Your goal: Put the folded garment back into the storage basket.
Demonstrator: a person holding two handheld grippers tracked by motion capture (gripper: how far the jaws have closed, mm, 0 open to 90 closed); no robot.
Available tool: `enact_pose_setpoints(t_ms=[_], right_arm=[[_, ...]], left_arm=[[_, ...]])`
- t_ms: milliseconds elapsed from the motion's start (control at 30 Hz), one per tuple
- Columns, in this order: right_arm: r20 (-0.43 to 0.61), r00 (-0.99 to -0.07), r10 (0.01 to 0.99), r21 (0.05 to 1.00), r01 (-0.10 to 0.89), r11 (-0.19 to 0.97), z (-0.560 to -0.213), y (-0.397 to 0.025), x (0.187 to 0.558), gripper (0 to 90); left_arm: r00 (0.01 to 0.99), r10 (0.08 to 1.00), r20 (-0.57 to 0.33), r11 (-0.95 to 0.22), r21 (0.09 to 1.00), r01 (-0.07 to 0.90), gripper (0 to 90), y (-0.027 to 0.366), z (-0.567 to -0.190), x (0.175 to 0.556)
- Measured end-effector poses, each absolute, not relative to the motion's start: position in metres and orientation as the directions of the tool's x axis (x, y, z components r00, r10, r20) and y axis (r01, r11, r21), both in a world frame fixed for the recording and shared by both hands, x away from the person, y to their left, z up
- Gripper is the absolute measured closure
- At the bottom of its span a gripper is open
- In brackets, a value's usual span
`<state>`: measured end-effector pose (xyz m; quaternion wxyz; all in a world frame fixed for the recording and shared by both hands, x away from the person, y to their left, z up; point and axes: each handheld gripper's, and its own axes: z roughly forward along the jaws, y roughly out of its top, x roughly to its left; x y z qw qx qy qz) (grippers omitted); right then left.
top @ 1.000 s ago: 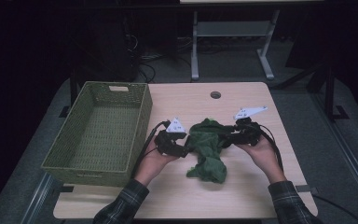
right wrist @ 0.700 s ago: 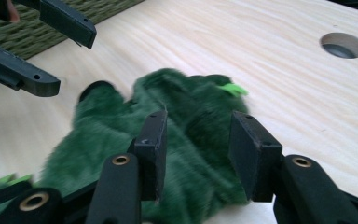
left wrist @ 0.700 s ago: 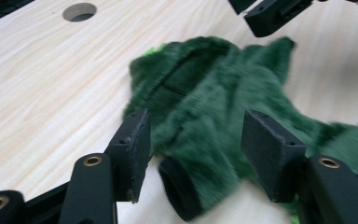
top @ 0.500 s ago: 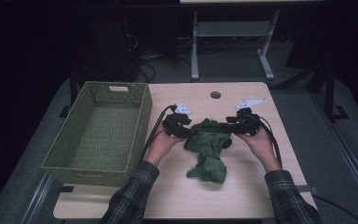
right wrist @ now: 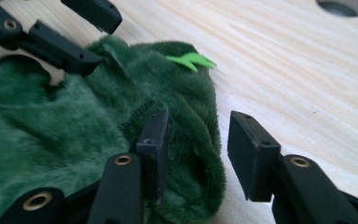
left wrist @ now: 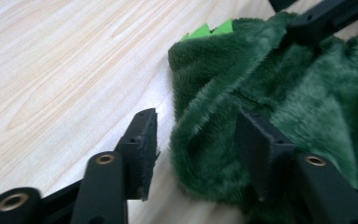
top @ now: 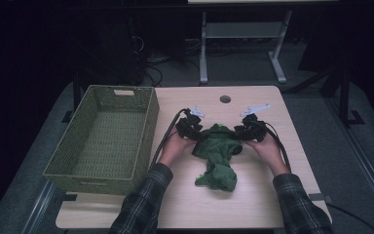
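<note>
**Both tools set astride the upper edge of the green cloth, neither closed on it**

The cloth (top: pixel 217 157), a plush dark-green piece, lies crumpled at the centre of the frame in the high view, on the desk (top: pixel 253 204), with a narrower bunch trailing toward the bottom of the frame. A bright green trim (right wrist: pixel 191 60) shows at its far edge.

Left tool (top: pixel 193 127): it sits at the cloth's upper left corner. In the left gripper view its jaws stand well apart. One jaw rests on bare wood at lower left of that frame, the other lies on the pile at lower right, and a fold of cloth (left wrist: pixel 200 140) rises between them. Nothing is clamped.

Right tool (top: pixel 246 129): it sits at the upper right corner, mirroring the left. In the right gripper view its jaws are likewise spread. The jaw left of centre presses into the pile, the other hangs over wood, and the cloth's edge (right wrist: pixel 205 154) bulges between them. Nothing is gripped.

Assessment: the matched placement at opposite corners suggests a two-point pinch is intended, so that the cloth can be lifted spread rather than bunched. Each tool brackets a fold, ready for closing.

The basket (top: pixel 102 139) stands at left of the frame, beside the left forearm and apart from the cloth, and is a likely destination.
</note>
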<state>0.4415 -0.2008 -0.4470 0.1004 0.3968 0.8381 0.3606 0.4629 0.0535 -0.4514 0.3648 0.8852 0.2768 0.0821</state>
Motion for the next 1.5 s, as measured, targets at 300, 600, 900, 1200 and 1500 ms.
enact_pose_setpoints(t_ms=[300,600,900,1200,1500], right_arm=[[0.114,-0.672,0.732,0.665,0.599,0.446,-0.457,-0.195,0.445,66.6],[0.101,-0.672,0.734,0.669,0.592,0.449,-0.453,-0.195,0.443,87.6],[0.134,-0.657,0.742,0.706,0.589,0.393,-0.433,-0.202,0.442,88.0],[0.130,-0.668,0.733,0.764,0.539,0.356,-0.392,-0.207,0.449,88.0],[0.129,-0.674,0.728,0.792,0.511,0.333,-0.375,-0.212,0.448,87.9]], left_arm=[[0.828,0.553,-0.094,-0.568,0.684,0.457,60.8,0.051,-0.461,0.472],[0.831,0.550,-0.085,-0.572,0.686,0.449,87.4,0.052,-0.455,0.469],[0.833,0.548,-0.079,-0.548,0.718,0.428,87.3,0.053,-0.424,0.468],[0.831,0.552,-0.062,-0.525,0.749,0.404,87.1,0.056,-0.389,0.471],[0.828,0.550,-0.105,-0.495,0.758,0.425,86.8,0.058,-0.366,0.462]])
